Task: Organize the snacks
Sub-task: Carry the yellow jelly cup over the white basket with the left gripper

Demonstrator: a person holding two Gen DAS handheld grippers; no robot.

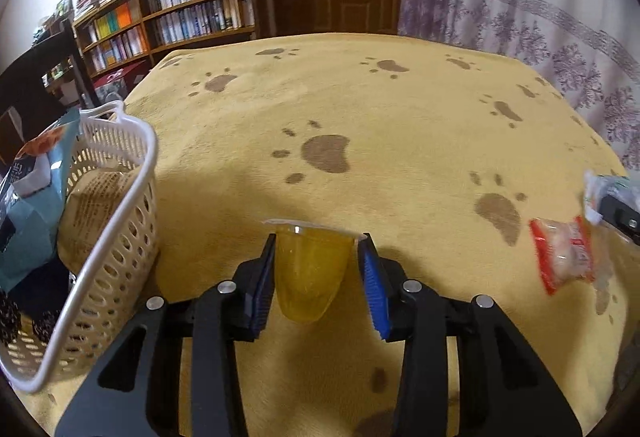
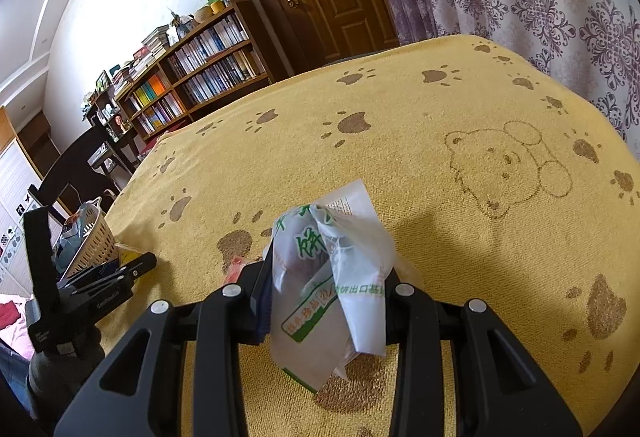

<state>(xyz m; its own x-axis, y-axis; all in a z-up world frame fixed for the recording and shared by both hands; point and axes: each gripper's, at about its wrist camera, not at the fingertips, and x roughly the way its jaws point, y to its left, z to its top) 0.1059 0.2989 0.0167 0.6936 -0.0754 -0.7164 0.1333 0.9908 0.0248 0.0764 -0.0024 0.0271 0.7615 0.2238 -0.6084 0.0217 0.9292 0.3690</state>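
Since both tools are loaded, watch these:
Left tool [image 1: 316, 273]: pinching yellow jelly cup [image 1: 310, 269], beside basket [image 1: 120, 197].
Right tool [image 2: 328, 301]: pinching white snack packet [image 2: 332, 277] above table [image 2: 460, 237].
Risk: your squeeze may burst the cup; the slick packet may slip.

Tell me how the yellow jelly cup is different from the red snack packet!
The yellow jelly cup is a see-through tub with a flat lid; the red snack packet is a flat, crinkly wrapper with red edges. The cup is held between the left gripper fingers; the packet lies loose on the yellow blanket. The cup is close to the white basket; the packet is farther away. Both are still outside it.
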